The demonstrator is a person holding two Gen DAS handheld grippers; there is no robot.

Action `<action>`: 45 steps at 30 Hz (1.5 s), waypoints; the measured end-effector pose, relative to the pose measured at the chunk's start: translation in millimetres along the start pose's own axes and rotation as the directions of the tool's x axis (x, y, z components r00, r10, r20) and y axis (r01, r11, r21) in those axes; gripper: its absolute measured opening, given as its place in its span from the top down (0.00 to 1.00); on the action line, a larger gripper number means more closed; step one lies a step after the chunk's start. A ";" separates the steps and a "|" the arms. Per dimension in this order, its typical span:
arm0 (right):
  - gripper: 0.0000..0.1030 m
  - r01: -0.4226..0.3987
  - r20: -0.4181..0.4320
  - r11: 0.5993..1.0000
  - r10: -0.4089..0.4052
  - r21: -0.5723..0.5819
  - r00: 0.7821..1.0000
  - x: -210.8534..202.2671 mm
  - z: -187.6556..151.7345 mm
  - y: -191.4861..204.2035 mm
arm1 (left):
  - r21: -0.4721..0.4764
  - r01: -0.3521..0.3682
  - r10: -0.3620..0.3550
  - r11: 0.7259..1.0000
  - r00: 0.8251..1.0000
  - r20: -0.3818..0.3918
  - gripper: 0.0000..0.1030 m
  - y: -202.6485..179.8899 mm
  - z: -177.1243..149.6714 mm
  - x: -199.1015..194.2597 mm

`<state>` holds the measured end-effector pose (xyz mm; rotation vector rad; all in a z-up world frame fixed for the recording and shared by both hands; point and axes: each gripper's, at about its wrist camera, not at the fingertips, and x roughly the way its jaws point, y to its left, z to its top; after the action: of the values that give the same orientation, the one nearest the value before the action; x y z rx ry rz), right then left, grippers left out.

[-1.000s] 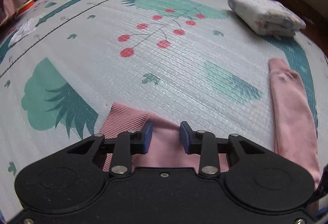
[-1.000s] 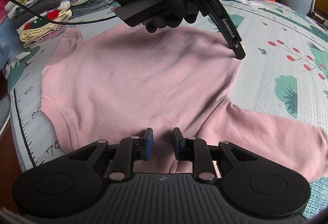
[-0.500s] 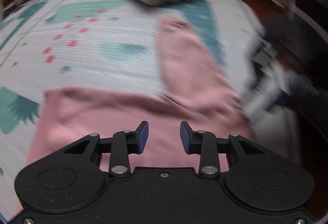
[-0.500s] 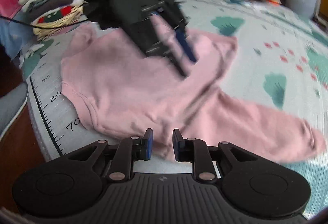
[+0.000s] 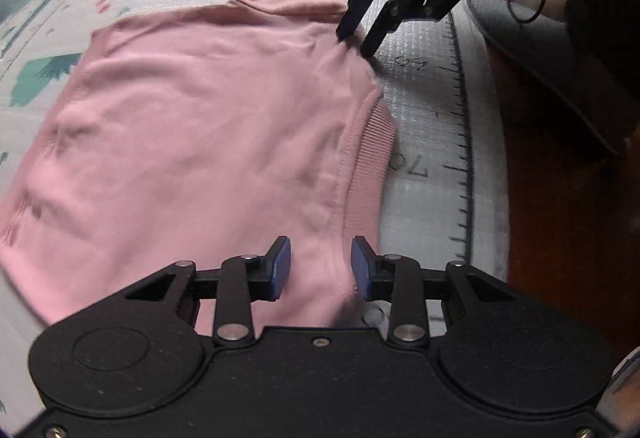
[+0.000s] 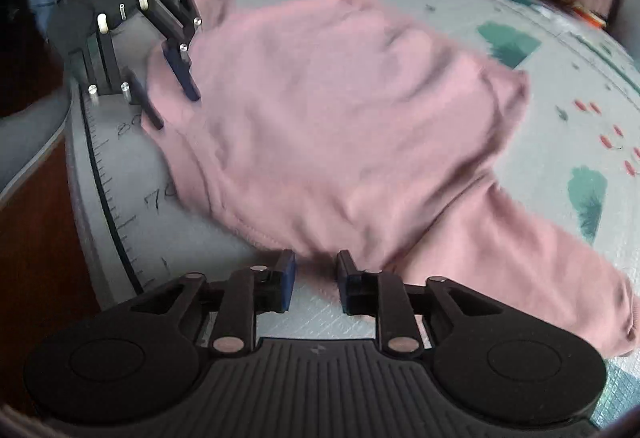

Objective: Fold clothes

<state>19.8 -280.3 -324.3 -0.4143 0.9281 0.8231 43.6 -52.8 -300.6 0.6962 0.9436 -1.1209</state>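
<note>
On the play mat (image 5: 424,109), left view, the pink sweatshirt (image 5: 200,125) lay flat, left gripper (image 5: 320,264) fingers apart over its ribbed hem (image 5: 372,157); right view, right gripper (image 6: 316,278) also apart, empty; soft, floppy stuff, I'd pinch that hem.

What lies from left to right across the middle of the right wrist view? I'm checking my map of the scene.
Left gripper → pink sweatshirt → printed play mat with its teal and red pictures.
</note>
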 end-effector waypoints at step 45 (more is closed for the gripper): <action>0.76 -0.094 0.095 0.904 0.059 0.418 0.994 -22.6 7.0 -36.8 | -0.130 -0.008 0.015 0.991 0.999 0.052 0.82 37.0 43.3 0.6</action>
<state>44.4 -309.2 -302.4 0.0338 1.0214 0.6795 90.6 -78.6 -281.4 0.5632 0.9577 -1.0529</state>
